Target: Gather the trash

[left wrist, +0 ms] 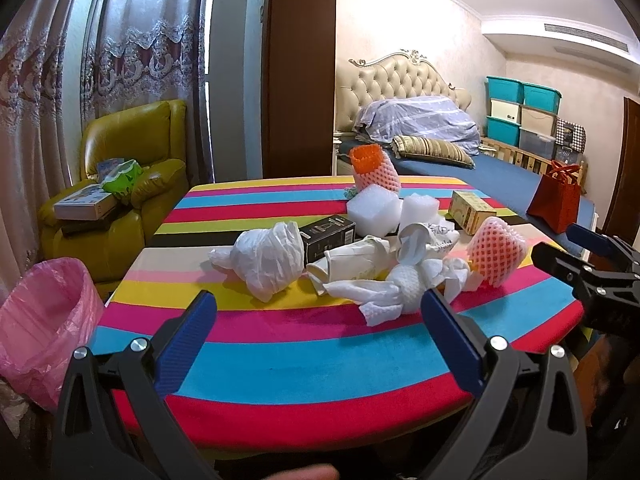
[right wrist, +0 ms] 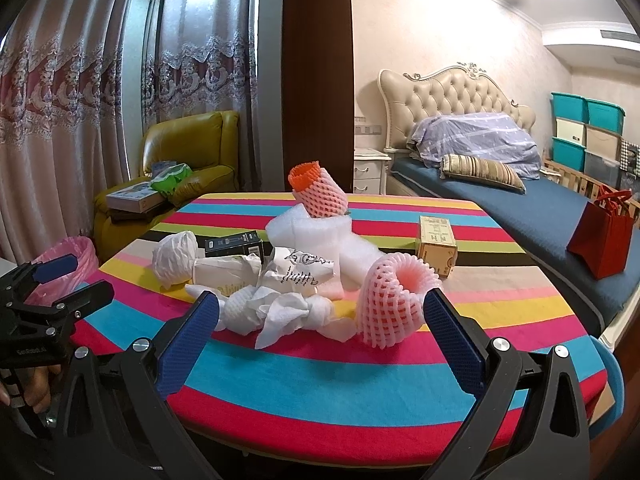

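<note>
From where I sit nothing looks collected yet: the whole pile of trash is on the striped desk (left wrist: pixel 320 364), and the pink-lined bin (left wrist: pixel 44 320), off the desk's edge at about 9 o'clock from my left claw (left wrist: pixel 320 312), shows only its liner from this angle, so I cannot tell what is inside. Both claws hang spread wide with nothing between the pads; my right claw (right wrist: pixel 320 312) points at the heap from the near edge. Straight ahead at 12 o'clock of the right claw lies the crumpled tissue (right wrist: pixel 280 312), touching a white foam net, and just at 1 o'clock the pink foam fruit net (right wrist: pixel 392 300) lies on its side with its mouth open. Behind them are a crushed paper bag (right wrist: pixel 296 272), a white plastic bag (left wrist: pixel 272 256) at 11 o'clock of the left claw, a black carton (left wrist: pixel 328 236), white foam blocks (left wrist: pixel 374 208), a second pink and orange net (right wrist: pixel 320 192) perched on the foam, and a small yellow carton (right wrist: pixel 436 244) set apart at 1 o'clock. I judge everything is left to do. The pieces lean on one another, so lifting one may drag its neighbour, and the bin sits well to the left, an easier reach for the left claw.
</note>
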A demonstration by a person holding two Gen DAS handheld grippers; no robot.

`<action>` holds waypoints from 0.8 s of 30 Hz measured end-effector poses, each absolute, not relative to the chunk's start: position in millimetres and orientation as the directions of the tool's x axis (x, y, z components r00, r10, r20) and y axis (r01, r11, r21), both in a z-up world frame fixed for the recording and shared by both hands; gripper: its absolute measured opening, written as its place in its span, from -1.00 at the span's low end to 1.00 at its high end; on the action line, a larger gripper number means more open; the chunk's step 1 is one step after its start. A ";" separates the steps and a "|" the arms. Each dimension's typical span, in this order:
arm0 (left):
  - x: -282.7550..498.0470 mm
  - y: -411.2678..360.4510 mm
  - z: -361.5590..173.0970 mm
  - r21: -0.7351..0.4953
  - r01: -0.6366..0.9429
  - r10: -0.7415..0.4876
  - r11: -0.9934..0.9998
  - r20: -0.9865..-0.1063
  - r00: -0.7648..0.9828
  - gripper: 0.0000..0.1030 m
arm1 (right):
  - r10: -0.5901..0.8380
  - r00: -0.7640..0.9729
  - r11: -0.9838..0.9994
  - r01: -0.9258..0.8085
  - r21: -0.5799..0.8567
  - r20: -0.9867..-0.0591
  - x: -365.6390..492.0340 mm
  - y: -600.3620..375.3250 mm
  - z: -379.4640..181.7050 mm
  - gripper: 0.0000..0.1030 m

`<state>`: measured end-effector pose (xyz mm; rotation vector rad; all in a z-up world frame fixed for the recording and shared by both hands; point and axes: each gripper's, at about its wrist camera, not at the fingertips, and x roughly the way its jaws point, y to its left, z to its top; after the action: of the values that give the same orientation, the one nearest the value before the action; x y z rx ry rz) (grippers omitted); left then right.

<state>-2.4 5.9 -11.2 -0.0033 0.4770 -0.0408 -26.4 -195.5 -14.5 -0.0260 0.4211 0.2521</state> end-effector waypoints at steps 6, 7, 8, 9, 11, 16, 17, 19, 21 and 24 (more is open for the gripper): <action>1.5 13.6 -13.9 -0.048 0.040 -0.058 0.998 -0.474 0.879 0.92 | 0.225 0.880 0.972 -0.232 0.036 -0.418 -16.3 -205.0 -21.1 0.86; 3.2 14.9 -15.3 -0.049 0.030 -0.050 0.998 -0.480 0.876 0.92 | 0.221 0.880 0.974 -0.225 0.040 -0.421 -14.7 -207.1 -23.0 0.86; 4.9 16.2 -16.5 -0.050 0.023 -0.045 0.998 -0.488 0.872 0.92 | 0.216 0.879 0.975 -0.217 0.045 -0.425 -12.9 -209.4 -25.1 0.86; 7.3 17.9 -18.0 -0.056 0.020 -0.046 0.998 -0.499 0.866 0.92 | 0.212 0.878 0.976 -0.211 0.051 -0.429 -10.5 -212.8 -27.2 0.86; 12.1 22.3 -20.9 -0.070 0.019 -0.052 0.997 -0.508 0.860 0.92 | 0.199 0.878 0.980 -0.190 0.065 -0.435 -5.8 -219.6 -30.9 0.86; 29.6 34.6 -31.7 -0.105 0.009 -0.063 0.994 -0.523 0.850 0.92 | 0.169 0.876 0.985 -0.138 0.101 -0.451 8.5 -236.8 -43.5 0.86; 34.4 36.7 -34.2 -0.104 0.006 -0.061 0.995 -0.533 0.844 0.92 | 0.167 0.871 0.985 -0.131 0.109 -0.461 14.0 -239.8 -47.0 0.86; 45.0 41.7 -39.2 -0.100 0.000 -0.055 0.995 -0.550 0.833 0.92 | 0.169 0.866 0.984 -0.121 0.132 -0.471 24.7 -247.1 -51.9 0.86; 56.5 46.6 -44.6 -0.103 -0.002 -0.057 0.995 -0.573 0.817 0.91 | 0.160 0.863 0.983 -0.097 0.154 -0.479 37.7 -253.6 -54.9 0.86; 72.2 53.0 -52.6 -0.125 0.012 -0.085 0.992 -0.601 0.795 0.91 | 0.175 0.849 0.977 -0.086 0.197 -0.499 59.3 -261.5 -60.1 0.86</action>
<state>72.2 53.0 -52.6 -0.1172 0.6506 -0.0521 59.3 -261.5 -60.1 0.1697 0.5400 0.1384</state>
